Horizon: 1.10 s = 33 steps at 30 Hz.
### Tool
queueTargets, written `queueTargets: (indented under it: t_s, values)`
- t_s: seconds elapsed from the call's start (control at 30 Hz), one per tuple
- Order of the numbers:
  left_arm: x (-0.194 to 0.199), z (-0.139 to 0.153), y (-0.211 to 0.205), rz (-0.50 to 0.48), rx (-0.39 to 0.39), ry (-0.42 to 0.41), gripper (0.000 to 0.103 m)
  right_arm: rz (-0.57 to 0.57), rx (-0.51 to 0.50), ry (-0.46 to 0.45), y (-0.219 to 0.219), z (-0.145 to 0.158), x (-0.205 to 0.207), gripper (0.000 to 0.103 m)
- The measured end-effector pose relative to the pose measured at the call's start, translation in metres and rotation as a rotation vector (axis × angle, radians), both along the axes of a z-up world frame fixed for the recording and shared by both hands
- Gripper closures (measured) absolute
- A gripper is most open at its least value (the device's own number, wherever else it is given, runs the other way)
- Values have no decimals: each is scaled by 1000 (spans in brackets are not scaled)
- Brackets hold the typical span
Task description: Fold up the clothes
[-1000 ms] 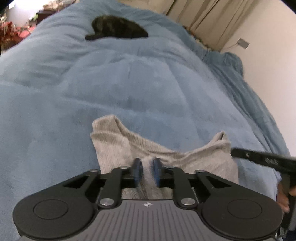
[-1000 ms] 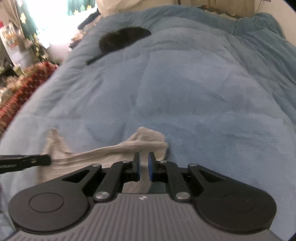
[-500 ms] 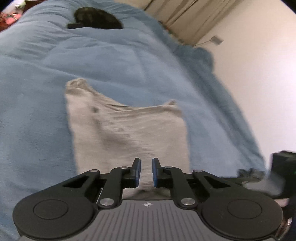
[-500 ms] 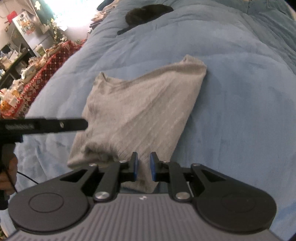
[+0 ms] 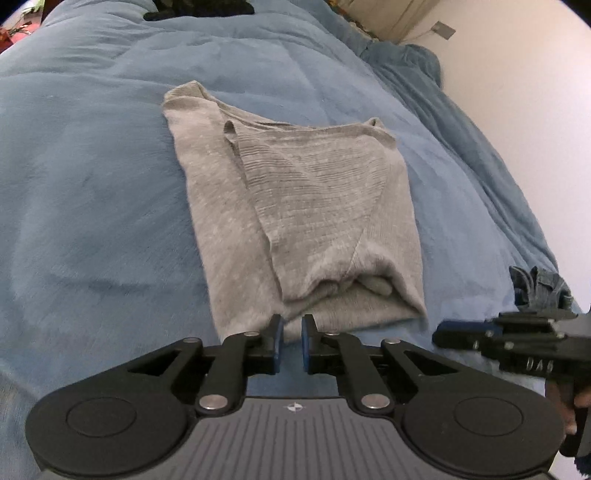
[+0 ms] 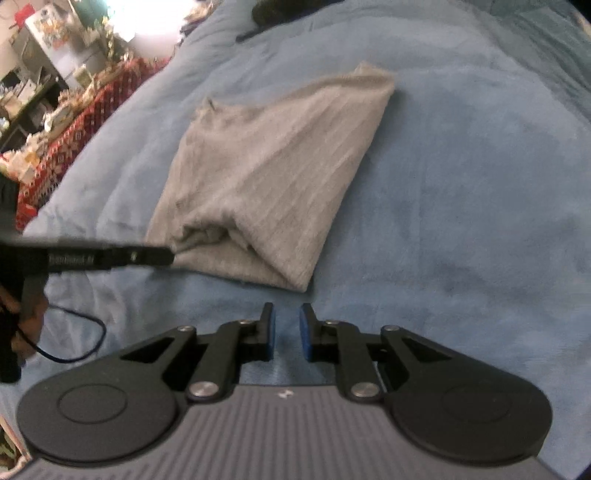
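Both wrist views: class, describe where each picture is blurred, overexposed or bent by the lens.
Left wrist view: the folded grey knit garment is fairly sharp; the blue fleece blanket bulges under fisheye, corners vignetted. Right wrist view: softer overall, the garment's weave smeared, the top-left window area blown out white.

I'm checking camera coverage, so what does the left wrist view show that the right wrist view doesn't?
Only the left wrist view shows the white wall, a crumpled denim piece at the bed's edge, and the right gripper from the side.

Only the right wrist view shows the cluttered red patterned cloth, a dark cable on the blanket, and the left gripper reaching to the garment's near edge.

Both show the folded gray garment on the blue blanket, and a dark item at the far end.
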State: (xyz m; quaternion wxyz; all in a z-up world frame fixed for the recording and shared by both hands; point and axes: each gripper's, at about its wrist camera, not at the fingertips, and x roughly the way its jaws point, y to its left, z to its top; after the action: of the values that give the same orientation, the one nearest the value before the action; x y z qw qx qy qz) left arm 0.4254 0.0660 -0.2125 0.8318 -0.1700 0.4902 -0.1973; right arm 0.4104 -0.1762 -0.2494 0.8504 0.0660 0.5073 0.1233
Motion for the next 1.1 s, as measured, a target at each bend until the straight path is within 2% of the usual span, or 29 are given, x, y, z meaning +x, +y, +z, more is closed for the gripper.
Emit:
queueTargets:
  t_s: [0.07, 0.13, 0.2, 0.33, 0.47, 0.53, 0.63, 0.7, 0.83, 0.97, 1.07, 1.1]
  values:
    - [-9, 0, 5, 12, 0, -13, 94, -3, -12, -21, 1, 3, -1, 83]
    - [-17, 0, 9, 29, -4, -30, 94, -7, -35, -39, 4, 3, -4, 72]
    - [-26, -2, 14, 44, -19, -62, 94, -25, -45, -68, 6, 0, -9, 67]
    - [-41, -9, 20, 62, -28, -141, 90, -79, -67, -161, 3, -15, -24, 43]
    - [-53, -21, 22, 64, -7, -219, 89, -55, -97, -270, 9, -31, -38, 29]
    - [-58, -22, 22, 73, 4, -254, 89, -50, -109, -314, 14, -35, -46, 14]
    - [-67, -22, 23, 59, 22, -308, 87, -63, -91, -370, 15, -38, -62, 3]
    - [-75, -19, 21, 51, 39, -348, 84, -69, -76, -405, 17, -36, -70, 1]
    - [-99, -9, 17, 67, 53, -421, 69, -104, -59, -469, 15, -17, -94, 1]
    - [-123, 13, 12, 90, 38, -421, 56, -130, -60, -473, 12, 15, -121, 1]
    - [-139, 34, 8, 114, 36, -421, 44, -88, -101, -467, 16, 39, -141, 1]
    - [-142, 41, 6, 115, 37, -416, 43, -82, -114, -465, 17, 48, -148, 1]
